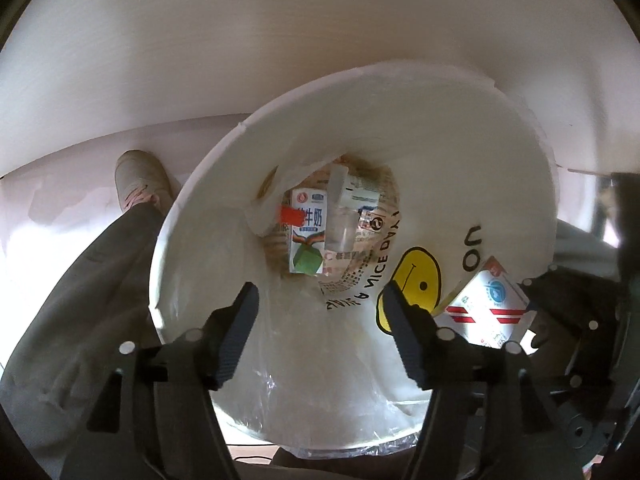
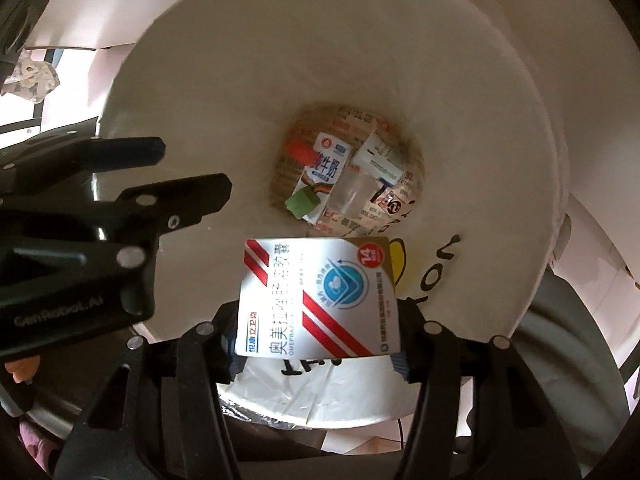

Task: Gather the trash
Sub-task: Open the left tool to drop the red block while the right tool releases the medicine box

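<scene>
A white bin lined with a smiley-face bag lies below both grippers. At its bottom are a milk carton, a clear plastic cup and a white carton. My left gripper hangs over the bin's mouth, open, with nothing between its fingers. My right gripper holds a silver medicine box with red stripes above the bin; the pads sit against its two sides.
A person's shoe and trouser leg stand left of the bin on the pale floor. A white wall rises behind the bin. A patterned cloth hangs at the far left.
</scene>
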A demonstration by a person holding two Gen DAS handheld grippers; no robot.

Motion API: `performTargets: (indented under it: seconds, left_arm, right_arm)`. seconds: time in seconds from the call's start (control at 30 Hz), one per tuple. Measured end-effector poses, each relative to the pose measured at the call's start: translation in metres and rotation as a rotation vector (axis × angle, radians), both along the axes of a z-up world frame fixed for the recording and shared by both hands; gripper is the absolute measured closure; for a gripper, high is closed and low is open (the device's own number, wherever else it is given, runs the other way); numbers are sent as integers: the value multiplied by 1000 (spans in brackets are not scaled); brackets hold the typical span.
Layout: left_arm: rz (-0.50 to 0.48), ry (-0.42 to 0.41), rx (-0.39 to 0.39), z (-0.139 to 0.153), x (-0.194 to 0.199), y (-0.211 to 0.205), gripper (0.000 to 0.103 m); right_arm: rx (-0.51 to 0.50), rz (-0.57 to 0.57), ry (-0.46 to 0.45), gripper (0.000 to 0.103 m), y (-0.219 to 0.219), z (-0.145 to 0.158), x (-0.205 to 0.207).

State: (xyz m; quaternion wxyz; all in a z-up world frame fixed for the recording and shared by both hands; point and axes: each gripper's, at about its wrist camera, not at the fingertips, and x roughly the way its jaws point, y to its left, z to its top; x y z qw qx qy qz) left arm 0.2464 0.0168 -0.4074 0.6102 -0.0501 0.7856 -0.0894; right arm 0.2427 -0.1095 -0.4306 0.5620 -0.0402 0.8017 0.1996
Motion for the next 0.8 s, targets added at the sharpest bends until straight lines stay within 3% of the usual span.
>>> performTargets:
  seconds: [0.17, 0.43, 0.63, 0.8]
  left_arm:
    - [-1, 2, 3, -1, -1, -1, 31]
    - [-26, -30, 15, 14, -7, -3, 30]
    - [-87, -122, 49, 43, -20, -9, 30]
    - [-152, -227, 77, 83, -36, -15, 30]
  right_arm:
    - [-7, 28, -21, 36, 6, 3, -3]
    - [-11, 21, -29, 36, 5, 19, -6]
    - [12, 39, -65, 36, 1, 48, -17]
    - [21, 60, -158, 36, -6, 88, -28]
